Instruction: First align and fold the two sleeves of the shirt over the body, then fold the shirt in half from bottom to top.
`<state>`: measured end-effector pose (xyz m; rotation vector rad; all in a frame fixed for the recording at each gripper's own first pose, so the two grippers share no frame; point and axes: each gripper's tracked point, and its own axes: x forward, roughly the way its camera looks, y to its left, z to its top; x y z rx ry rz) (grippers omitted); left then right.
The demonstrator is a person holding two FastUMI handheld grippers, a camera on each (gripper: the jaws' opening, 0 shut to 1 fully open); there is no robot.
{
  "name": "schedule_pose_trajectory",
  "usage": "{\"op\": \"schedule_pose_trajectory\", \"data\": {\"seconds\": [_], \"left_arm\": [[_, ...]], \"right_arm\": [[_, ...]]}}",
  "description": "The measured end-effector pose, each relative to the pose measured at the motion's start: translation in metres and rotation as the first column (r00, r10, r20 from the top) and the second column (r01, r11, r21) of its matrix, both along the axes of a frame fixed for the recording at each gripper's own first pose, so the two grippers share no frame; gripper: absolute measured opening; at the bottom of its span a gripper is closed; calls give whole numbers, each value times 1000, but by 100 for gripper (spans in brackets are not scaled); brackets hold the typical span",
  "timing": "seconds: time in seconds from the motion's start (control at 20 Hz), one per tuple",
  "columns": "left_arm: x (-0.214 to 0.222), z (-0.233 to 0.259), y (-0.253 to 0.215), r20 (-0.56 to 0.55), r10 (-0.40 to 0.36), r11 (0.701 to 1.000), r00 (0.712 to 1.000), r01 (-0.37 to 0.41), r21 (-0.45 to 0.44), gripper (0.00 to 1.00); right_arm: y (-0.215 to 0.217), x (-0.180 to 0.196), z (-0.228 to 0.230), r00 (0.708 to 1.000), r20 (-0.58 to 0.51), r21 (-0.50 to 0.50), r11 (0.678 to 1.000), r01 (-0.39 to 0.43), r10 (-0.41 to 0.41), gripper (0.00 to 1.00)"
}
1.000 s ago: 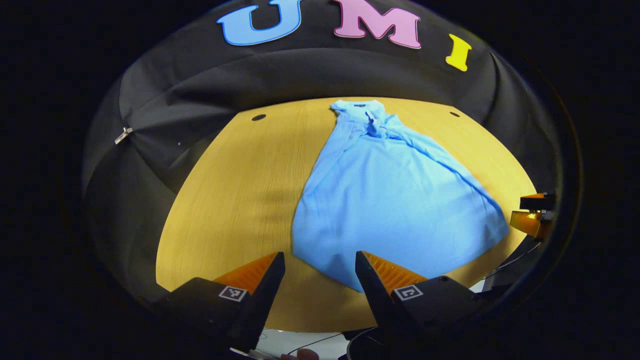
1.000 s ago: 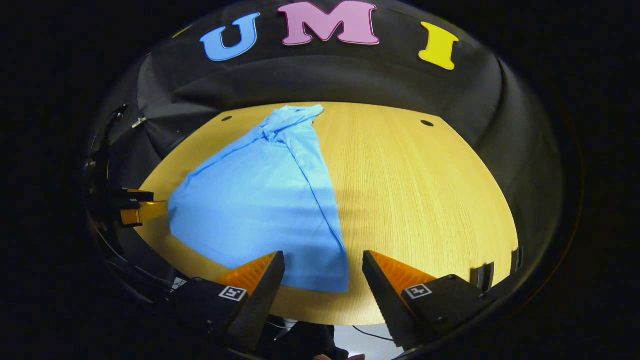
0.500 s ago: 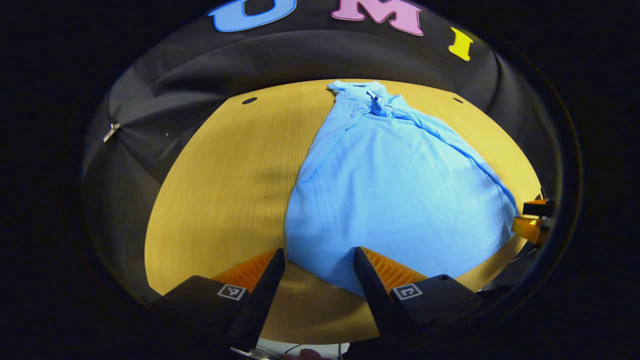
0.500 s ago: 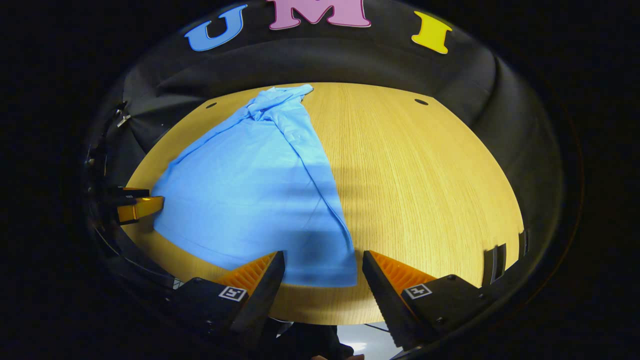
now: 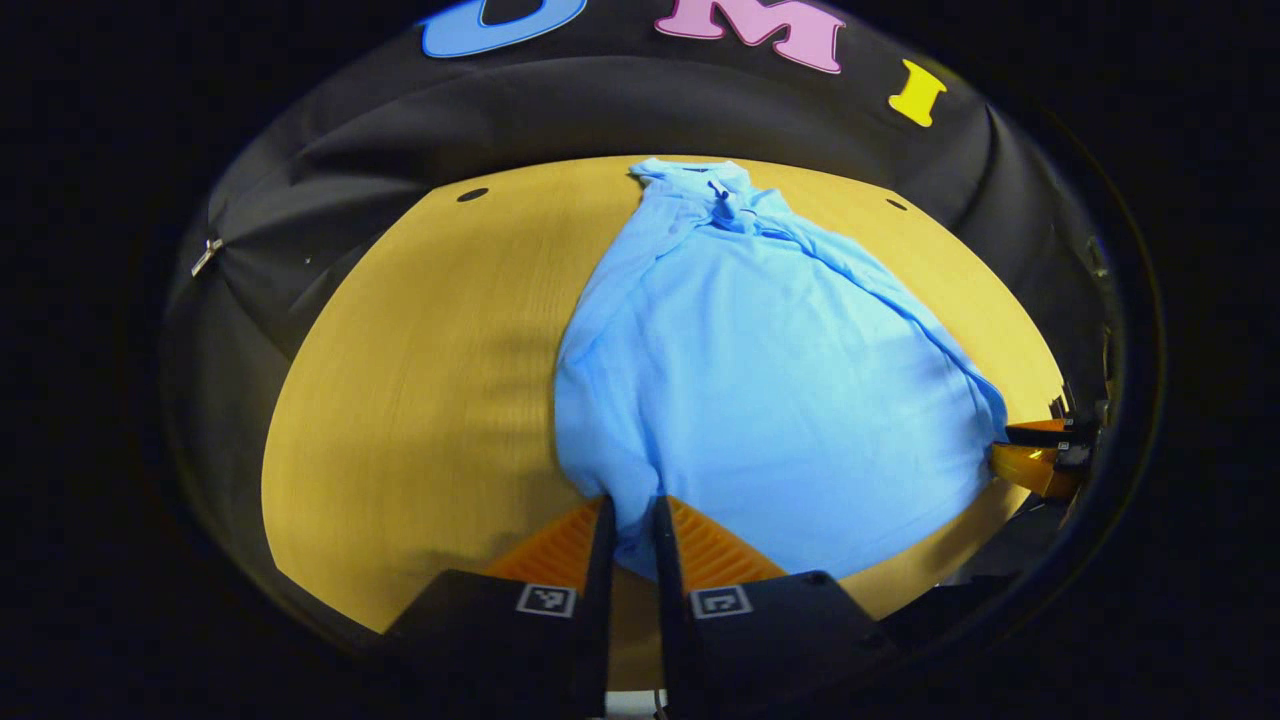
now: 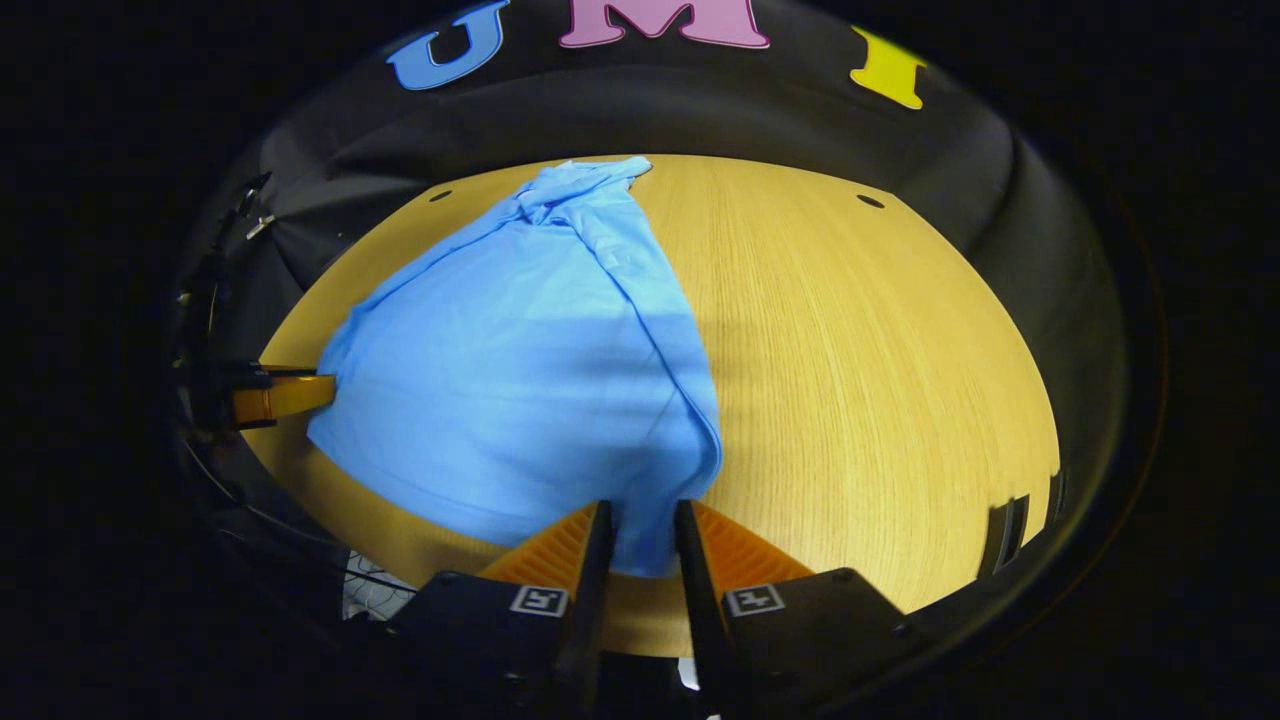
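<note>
The blue shirt [image 5: 760, 380] lies flat on the tabletop [image 5: 420, 400], sleeves folded in. L gripper [image 5: 630, 530] & R gripper [image 6: 640, 530] each have jaws clenched on a bottom corner, prob. so the bottom can go up to the collar.

The shirt [image 5: 760, 390] lies on the bench [image 5: 420, 400], collar [image 5: 700, 180] at the far edge before the booth wall, hem at the near edge. The left gripper [image 5: 628, 520] pinches the hem's left corner; the right gripper [image 6: 640, 525] pinches its right corner, both at the bench's near side.
</note>
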<state>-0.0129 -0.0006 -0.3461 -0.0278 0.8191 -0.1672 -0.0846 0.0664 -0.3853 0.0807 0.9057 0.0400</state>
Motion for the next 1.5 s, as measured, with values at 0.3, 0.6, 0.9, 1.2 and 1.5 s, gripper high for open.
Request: {"op": "schedule_pose_trajectory", "data": {"seconds": [0.3, 0.6, 0.9, 1.2, 1.5], "left_arm": [[4, 7, -3, 0, 38, 996, 999, -38, -78, 6], [27, 49, -5, 113, 19, 998, 993, -13, -55, 6], [84, 109, -5, 254, 37, 997, 967, -21, -69, 6], [158, 170, -2, 390, 93, 992, 916, -52, -114, 6], [233, 211, -1, 493, 120, 991, 862, -70, -118, 6]], "right_arm": [[2, 4, 6, 999, 31, 45, 999, 7, -9, 7], [5, 39, 46, 991, 132, 44, 999, 0, -6, 7], [-7, 110, 92, 963, 265, 59, 998, 31, -45, 7], [-28, 194, 136, 912, 398, 73, 994, 78, -100, 7], [-39, 274, 167, 870, 487, 44, 997, 65, -78, 7]]}}
